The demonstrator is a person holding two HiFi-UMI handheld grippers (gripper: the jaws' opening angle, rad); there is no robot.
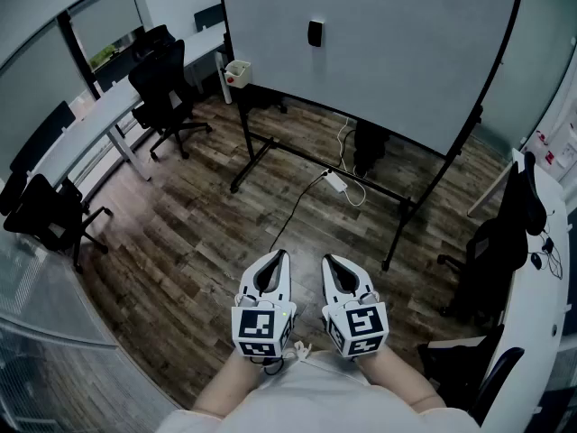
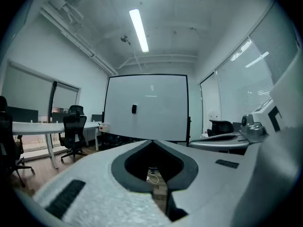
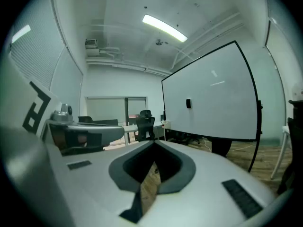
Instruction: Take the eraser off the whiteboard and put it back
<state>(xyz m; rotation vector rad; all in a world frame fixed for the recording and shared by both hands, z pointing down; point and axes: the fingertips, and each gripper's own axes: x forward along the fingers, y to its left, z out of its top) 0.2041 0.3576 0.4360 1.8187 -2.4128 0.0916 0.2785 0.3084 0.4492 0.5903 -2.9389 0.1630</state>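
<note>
Square black-and-white markers are carried on the cube at the back of each gripper; they are patterns, not words. Sheets with red print (image 1: pixel 548 144) at the right edge of the head view are too small to be read.

The left gripper (image 1: pixel 280 256) is held low in front of the person, nearly level, over the wood floor (image 1: pixel 198 242). Its jaws are clenched tip to tip, and nothing is gripped between them. The right gripper (image 1: pixel 330 261) is held just beside it, likewise clenched and empty, and nothing is touched by either.

The eraser (image 1: pixel 315 33) is seen as a small dark block stuck on the whiteboard (image 1: pixel 406 52), in its upper part toward the left, well apart from both grippers. A white plug block (image 1: pixel 335 181) with its cable is seen lying on the floor below the board.
</note>
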